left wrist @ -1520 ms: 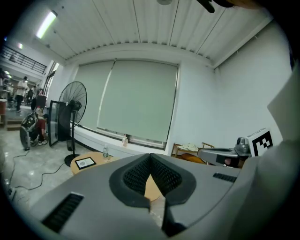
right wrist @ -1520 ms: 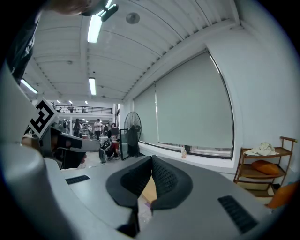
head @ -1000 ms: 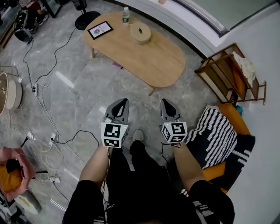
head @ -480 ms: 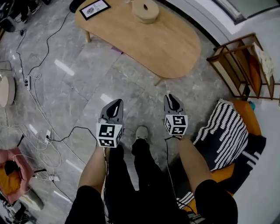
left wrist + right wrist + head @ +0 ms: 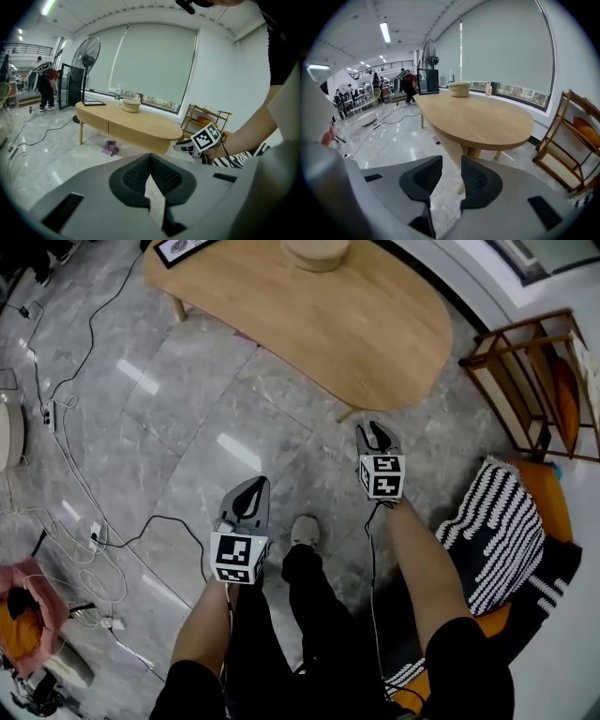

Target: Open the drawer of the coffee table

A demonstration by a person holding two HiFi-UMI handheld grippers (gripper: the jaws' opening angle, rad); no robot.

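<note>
- Oval wooden worktop [image 5: 309, 315]: round wooden dish [image 5: 317, 251] and framed picture [image 5: 183, 247] at far end.
- Grey marble floor [image 5: 187, 399]: loose cables [image 5: 70, 465]; purple scrap [image 5: 110, 148] beneath worktop.

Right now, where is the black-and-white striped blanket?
In the head view, the black-and-white striped blanket lies at the right, on an orange seat, near the wooden rack.

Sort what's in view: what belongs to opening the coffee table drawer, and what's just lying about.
For the job: coffee table; right gripper, jaws opening, nothing between them; left gripper, jaws together, empty.

Lying about: round wooden container and framed picture on the tabletop; floor cables; striped blanket; wooden rack; standing fan.
</note>
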